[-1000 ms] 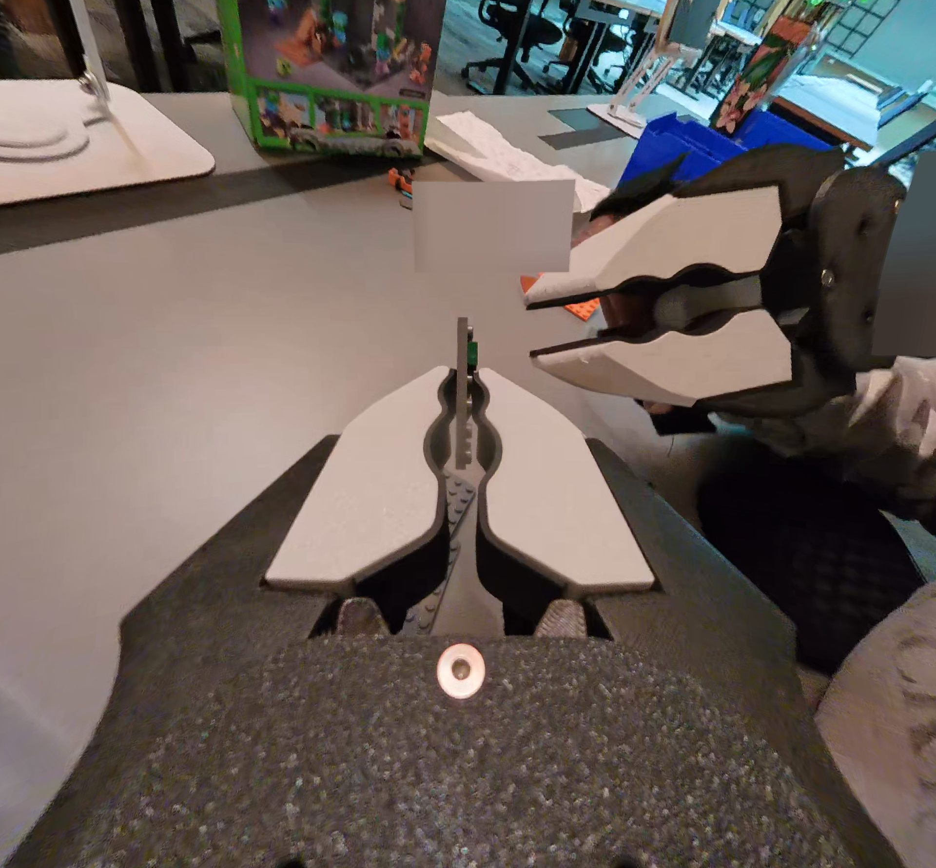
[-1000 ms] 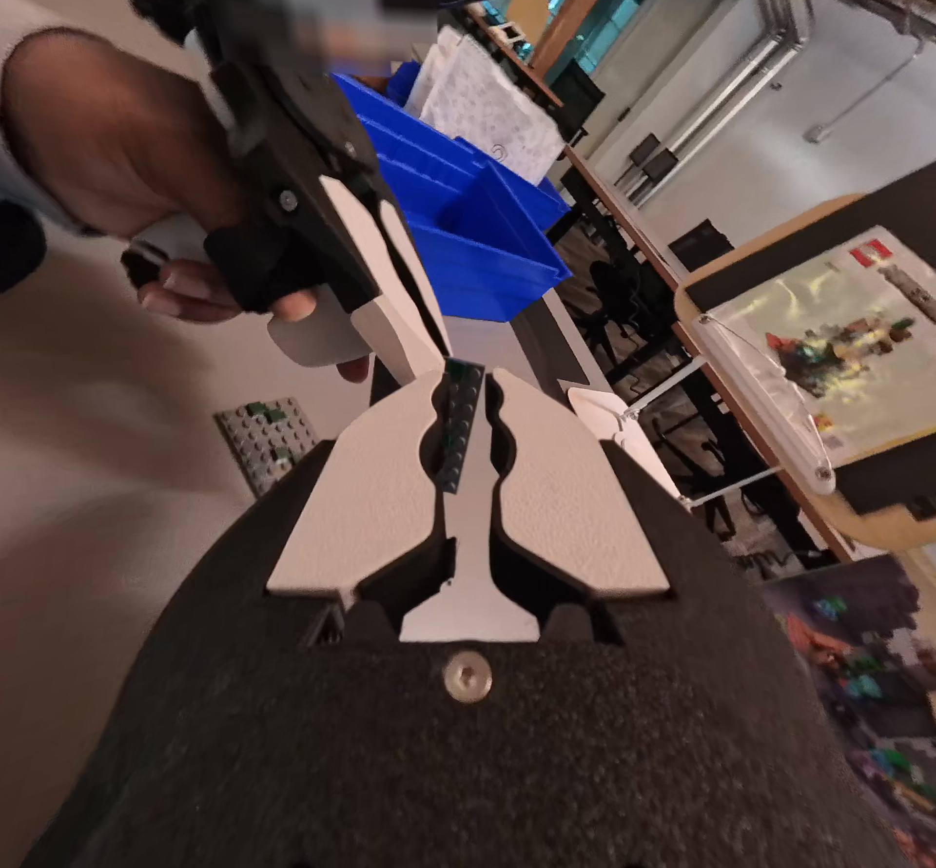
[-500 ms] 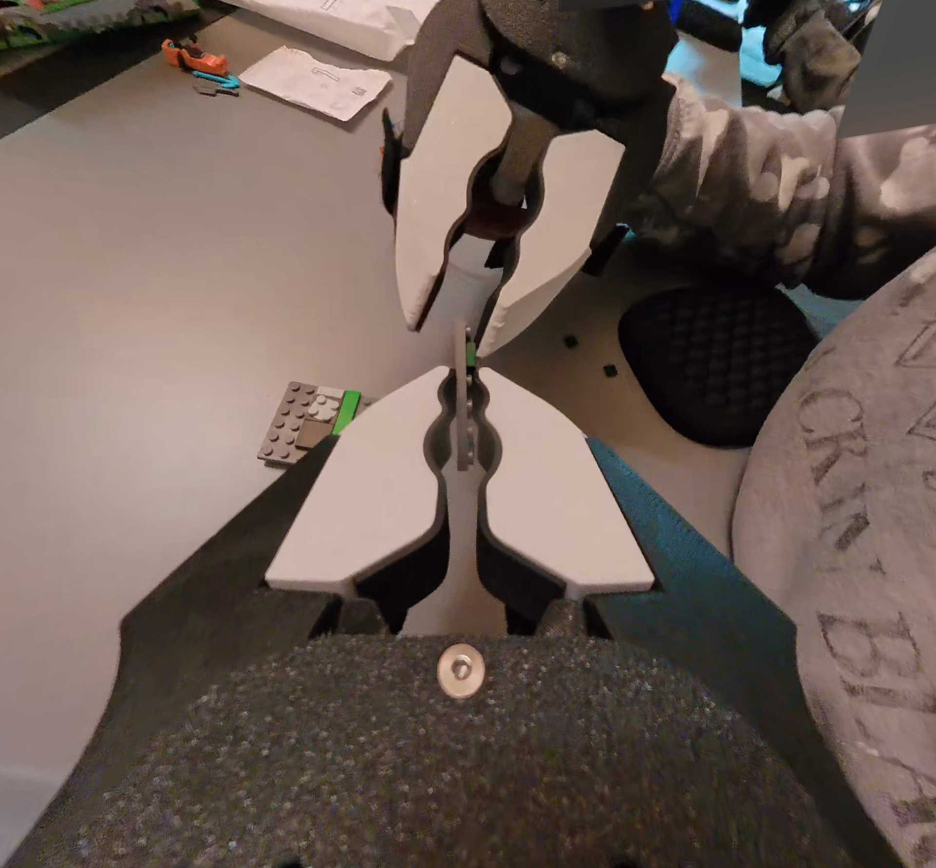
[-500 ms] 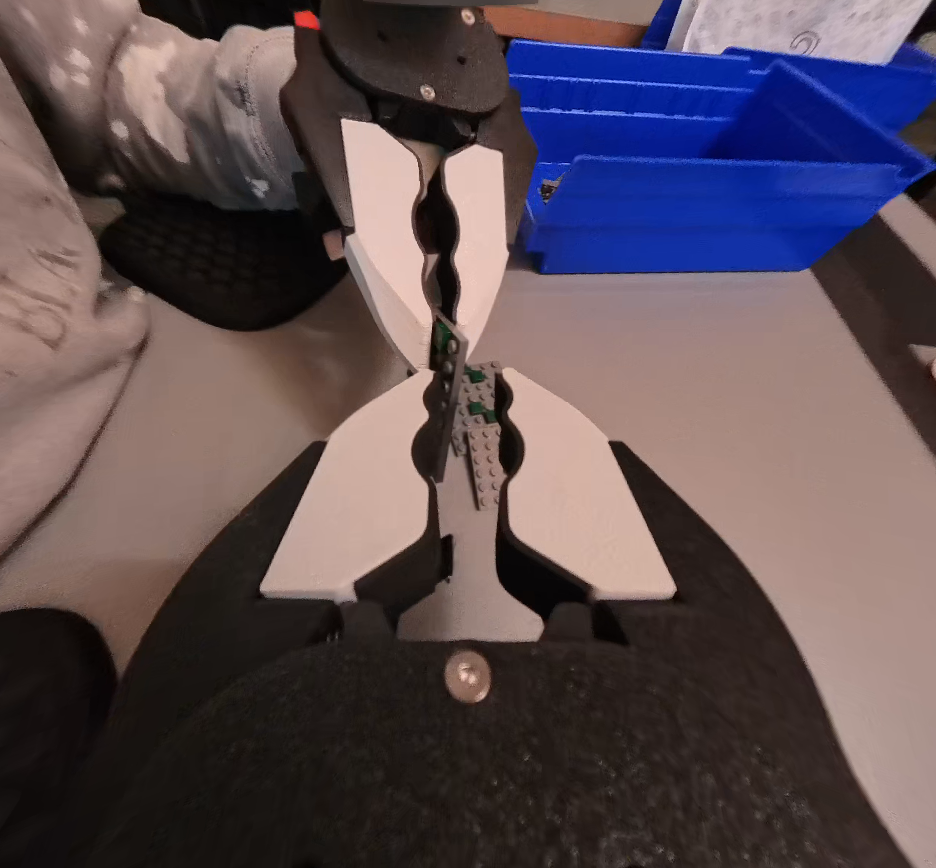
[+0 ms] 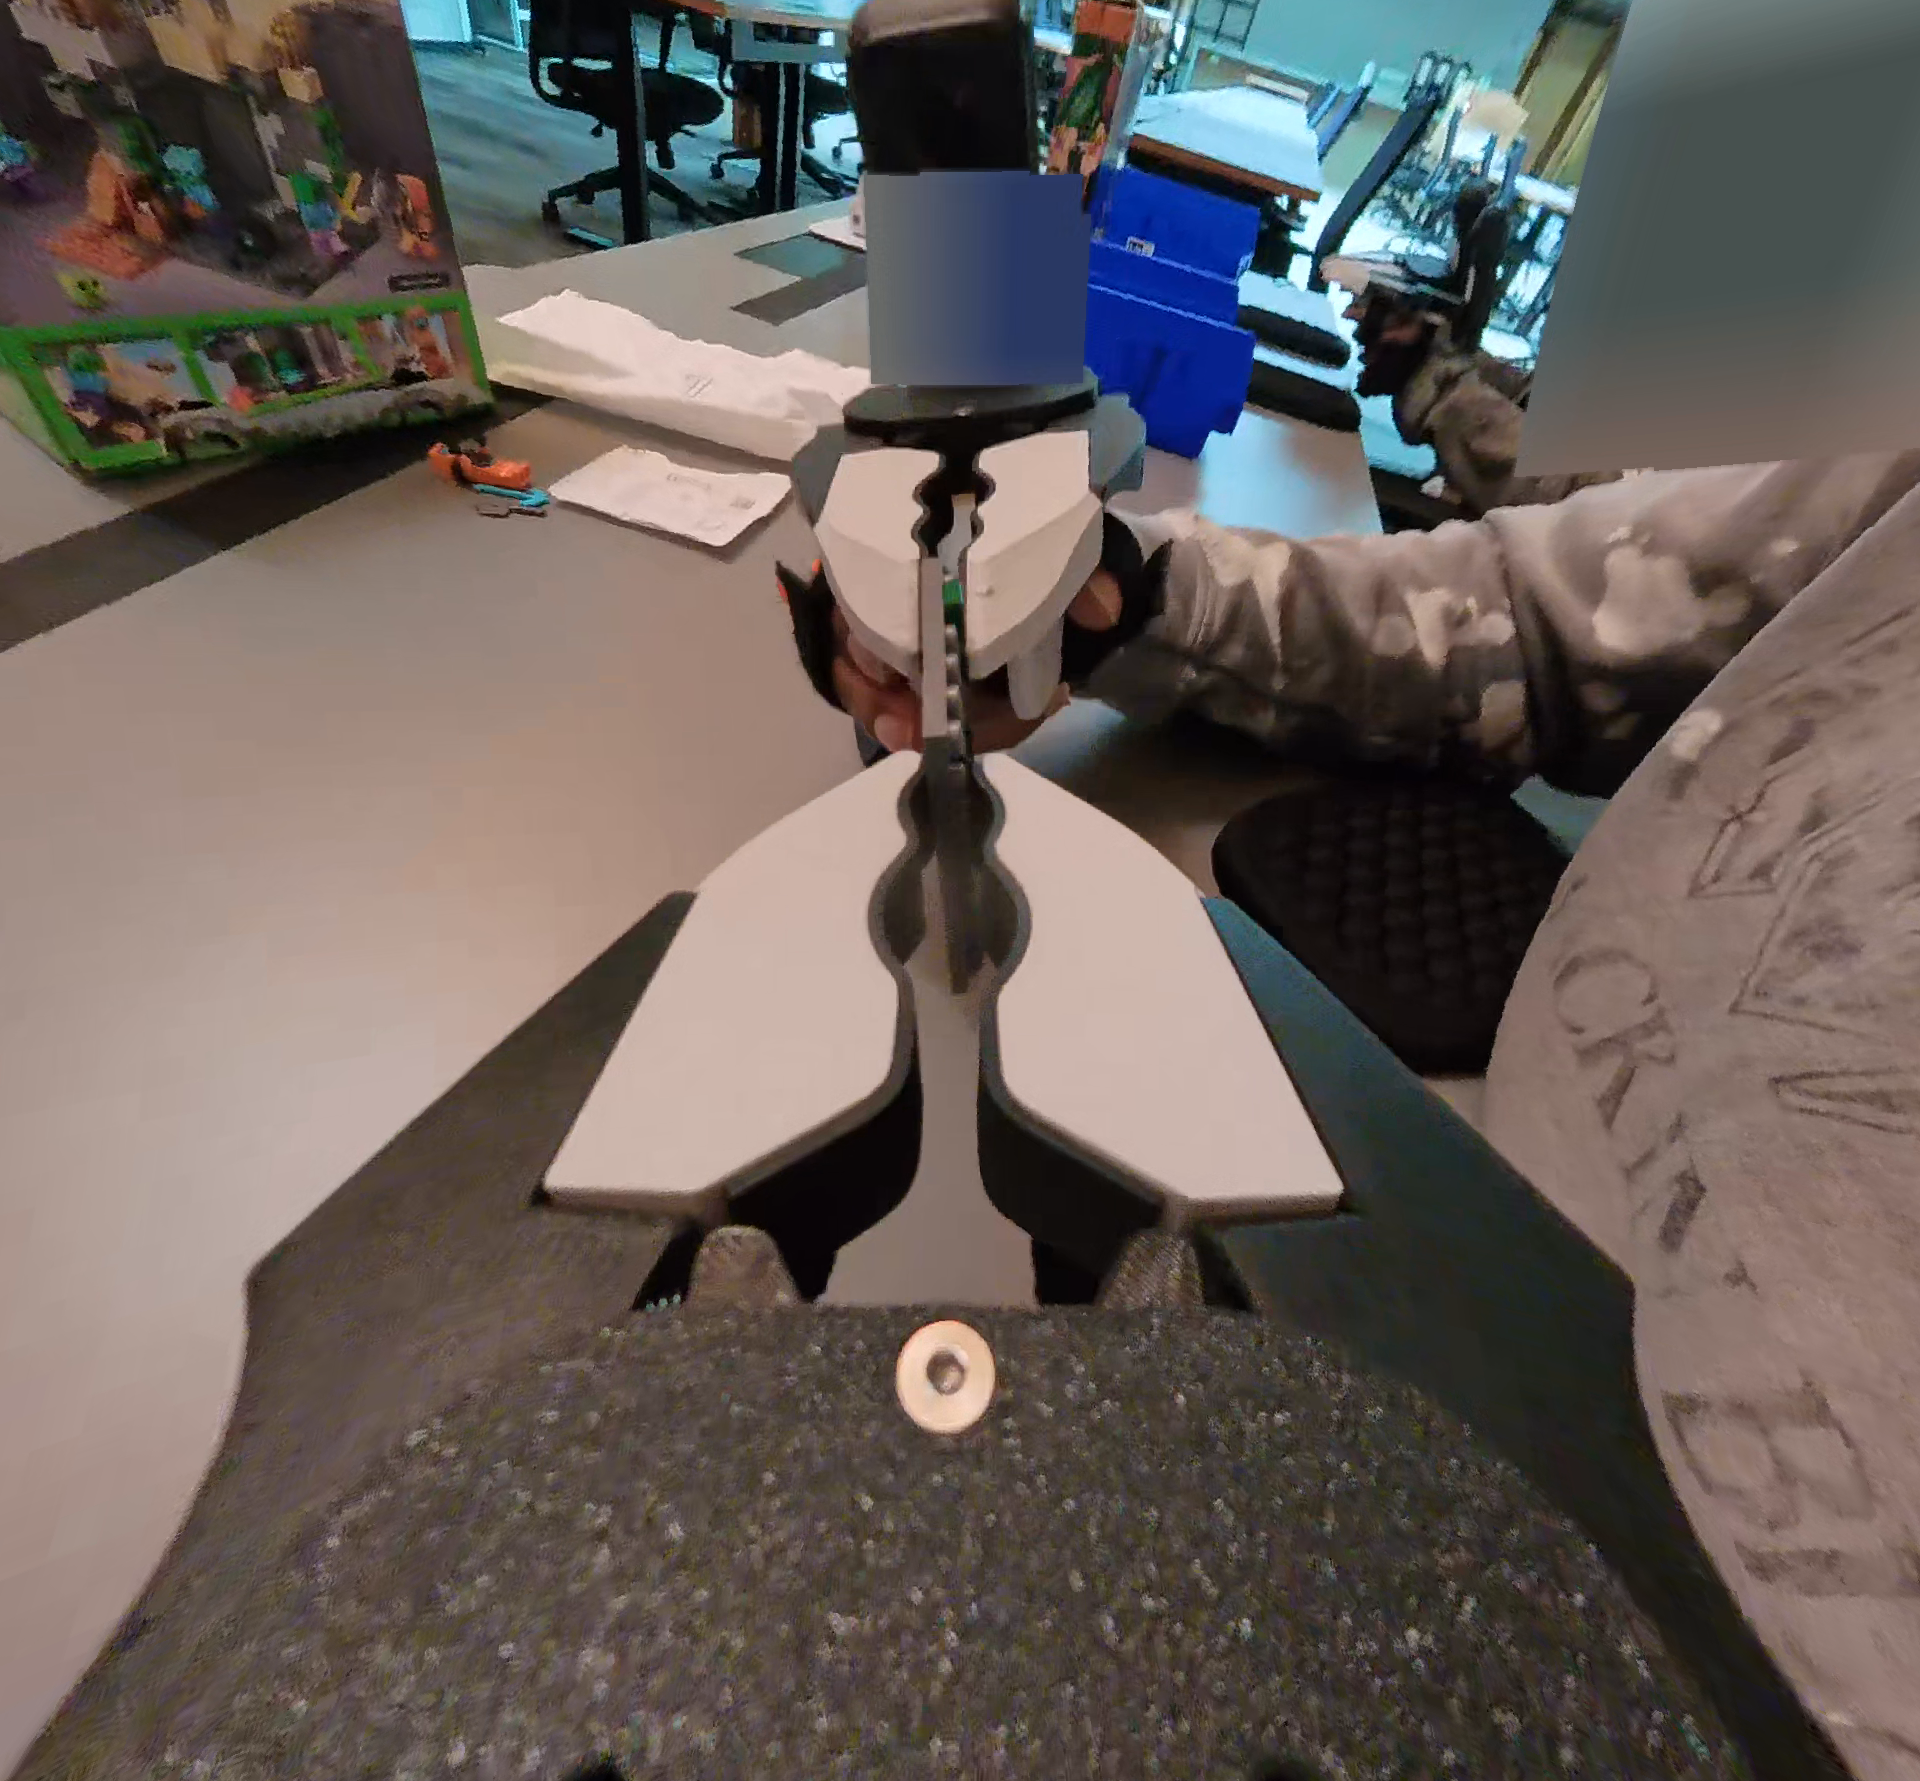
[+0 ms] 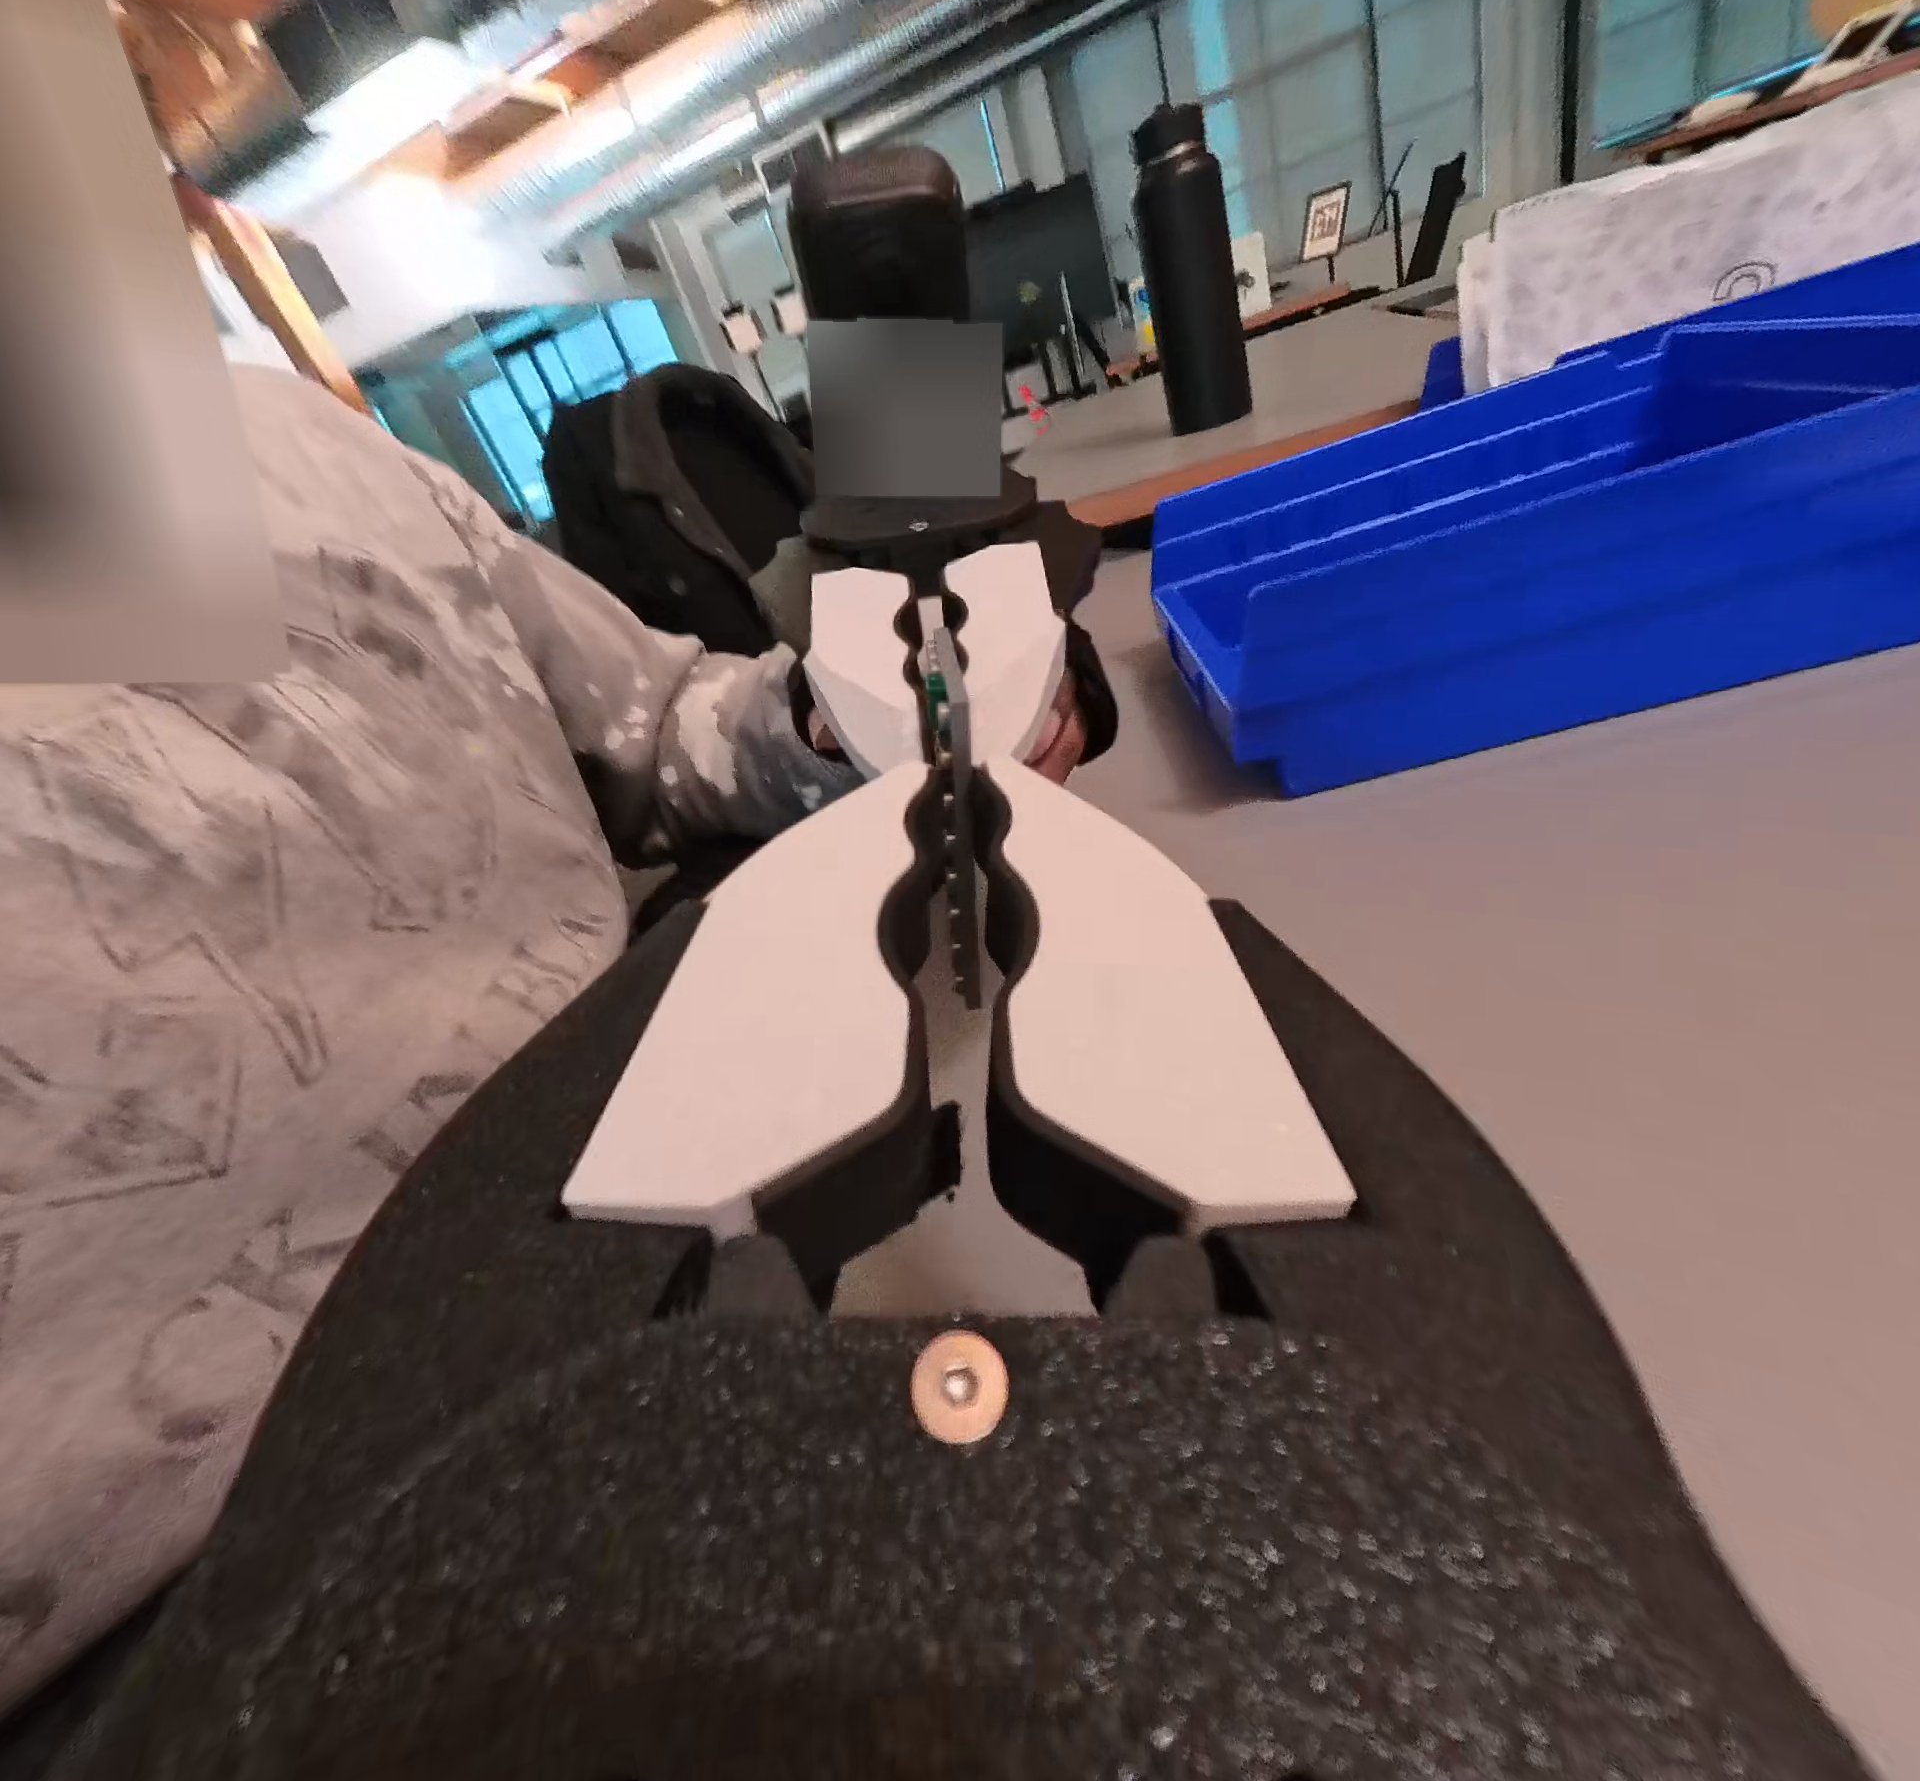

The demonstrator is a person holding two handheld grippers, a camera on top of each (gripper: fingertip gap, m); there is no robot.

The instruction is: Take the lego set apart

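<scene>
A thin grey lego plate (image 5: pixel 956 900) is held edge-on in the air between the two grippers, which face each other tip to tip. My left gripper (image 5: pixel 948 767) is shut on the plate's near end. My right gripper (image 5: pixel 945 677) is shut on its far end, where a small green piece (image 5: pixel 950 595) sits on the plate. In the right wrist view my right gripper (image 6: pixel 951 773) grips the same plate (image 6: pixel 964 900), and the left gripper (image 6: pixel 943 734) holds the end with the green piece (image 6: pixel 936 692).
On the grey table stand a lego box (image 5: pixel 208 173), white paper bags (image 5: pixel 665 370), a paper sheet (image 5: pixel 670 505), small orange and blue pieces (image 5: pixel 483 469) and blue bins (image 6: pixel 1558 536). A black mesh pad (image 5: pixel 1392 900) lies at the right. A person's grey sleeve (image 5: pixel 1403 609) reaches in. Only a small space, under 4 cm, lies between the two pairs of fingers.
Both grippers have tilted up from pointing down at the table to level and lined up head to head. The right gripper's fingers have closed on the plate's far end.
</scene>
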